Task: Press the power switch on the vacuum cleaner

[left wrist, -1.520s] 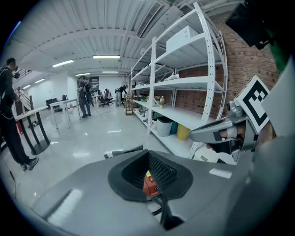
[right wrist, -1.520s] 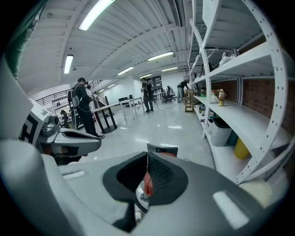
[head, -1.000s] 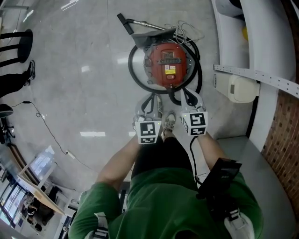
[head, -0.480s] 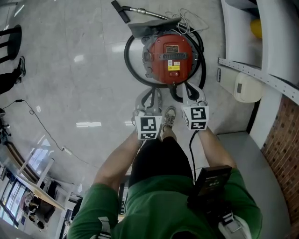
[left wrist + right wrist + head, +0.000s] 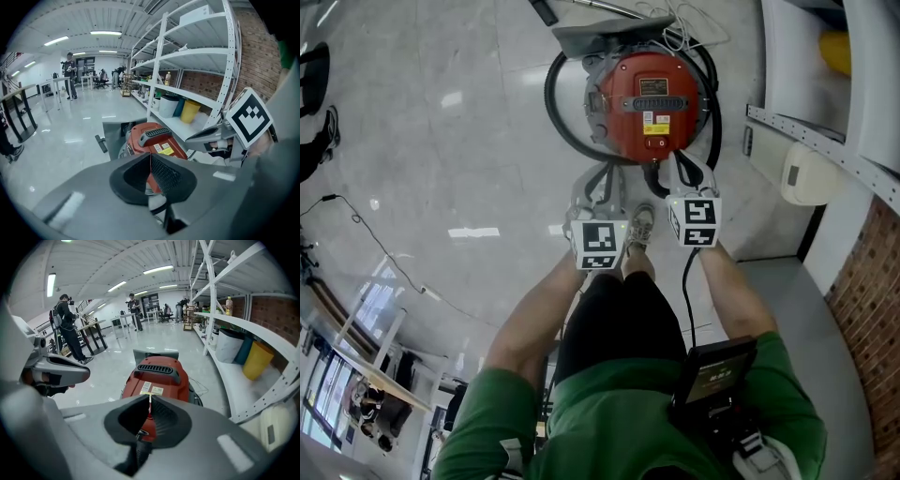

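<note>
Head view: left gripper (image 5: 600,184), right gripper (image 5: 686,174) clenched empty near vacuum cleaner (image 5: 654,103) ringed by hose (image 5: 548,97), beside shelf (image 5: 825,150).

Vacuum (image 5: 649,103): on floor (image 5: 441,141), just ahead of left gripper (image 5: 600,180) and right gripper (image 5: 682,164).
Hose (image 5: 549,98): looped around vacuum.
Shelving (image 5: 787,56): right of vacuum.

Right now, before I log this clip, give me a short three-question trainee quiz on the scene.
1. Fill in: the left gripper and the right gripper both have their jaws ____.
2. The hose lies: A) looped round the vacuum B) on the shelf C) between a gripper's jaws.
3. True or false: a gripper holds the vacuum.
Key: 1 shut; 2 A; 3 false.
</note>
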